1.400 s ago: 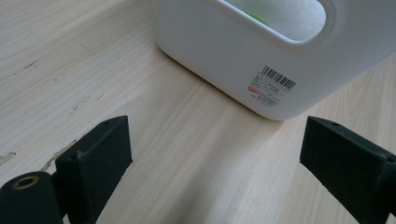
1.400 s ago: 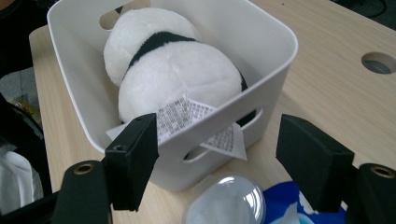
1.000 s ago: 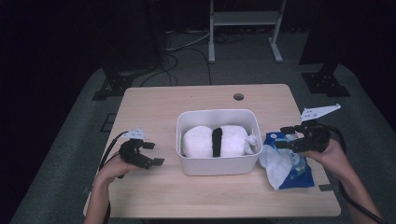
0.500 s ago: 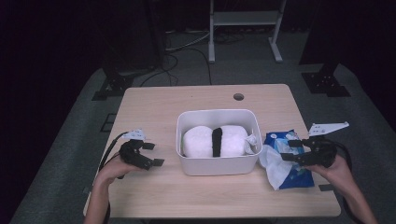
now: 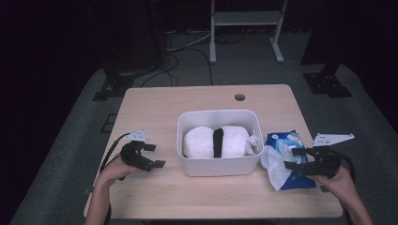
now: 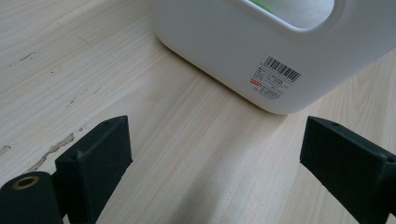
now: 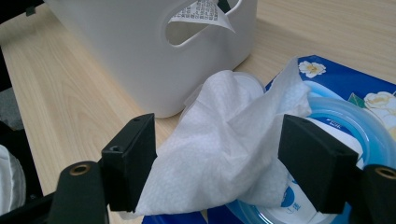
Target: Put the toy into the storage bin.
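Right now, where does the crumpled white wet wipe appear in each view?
High view: the crumpled white wet wipe lies right of the white plastic bin, on the blue wipes pack.
Left gripper view: not there.
Right gripper view: centre, between the right gripper fingers.
Shared landmark: the bin.

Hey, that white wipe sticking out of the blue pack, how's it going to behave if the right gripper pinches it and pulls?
Probably floppy: the wipe hangs in soft crumpled folds between the open right gripper. Likely very light, so it should lift easily. Its lower end sits in the blue pack, so pulling may drag or lift the pack too.
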`<state>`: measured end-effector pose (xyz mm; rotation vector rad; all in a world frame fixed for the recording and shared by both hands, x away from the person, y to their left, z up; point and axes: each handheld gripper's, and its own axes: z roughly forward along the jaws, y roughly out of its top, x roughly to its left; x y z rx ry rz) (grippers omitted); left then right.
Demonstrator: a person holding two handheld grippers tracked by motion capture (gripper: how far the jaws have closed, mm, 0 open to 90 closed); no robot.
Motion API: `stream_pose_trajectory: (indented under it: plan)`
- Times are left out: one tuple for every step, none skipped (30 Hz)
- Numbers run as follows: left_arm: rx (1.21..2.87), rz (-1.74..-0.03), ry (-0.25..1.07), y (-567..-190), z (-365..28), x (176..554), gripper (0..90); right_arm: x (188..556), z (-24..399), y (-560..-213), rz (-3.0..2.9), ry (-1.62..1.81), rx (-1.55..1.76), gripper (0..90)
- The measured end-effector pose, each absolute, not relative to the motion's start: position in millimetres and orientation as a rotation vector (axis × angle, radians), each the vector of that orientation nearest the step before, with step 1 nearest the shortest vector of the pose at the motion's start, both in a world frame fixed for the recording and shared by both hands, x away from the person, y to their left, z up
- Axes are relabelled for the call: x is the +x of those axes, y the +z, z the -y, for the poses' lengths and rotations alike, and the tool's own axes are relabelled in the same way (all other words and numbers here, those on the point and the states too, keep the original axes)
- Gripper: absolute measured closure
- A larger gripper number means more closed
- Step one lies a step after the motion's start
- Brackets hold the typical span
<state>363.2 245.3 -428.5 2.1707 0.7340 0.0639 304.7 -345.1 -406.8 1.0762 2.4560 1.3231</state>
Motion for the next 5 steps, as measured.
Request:
stream_pose_trajectory:
  plan:
    - [2.167,-0.738,0.066,-428.4,-245.3,363.0,7.7,301.8,346.5,-408.0,-2.441,1.347,1.074,26.4]
    - [2.168,-0.737,0.066,-428.2,-245.5,362.9,7.8,300.8,346.7,-408.4,-2.437,1.354,1.078,26.3]
    - [2.166,-0.737,0.067,-427.9,-245.7,362.8,7.7,299.2,347.0,-408.7,-2.427,1.355,1.078,26.0]
    - [2.163,-0.738,0.067,-427.9,-245.8,362.8,7.7,297.4,347.2,-409.3,-2.415,1.372,1.079,25.9]
    - [2.163,-0.738,0.067,-427.9,-245.8,362.8,7.7,296.6,347.2,-409.6,-2.418,1.379,1.079,26.0]
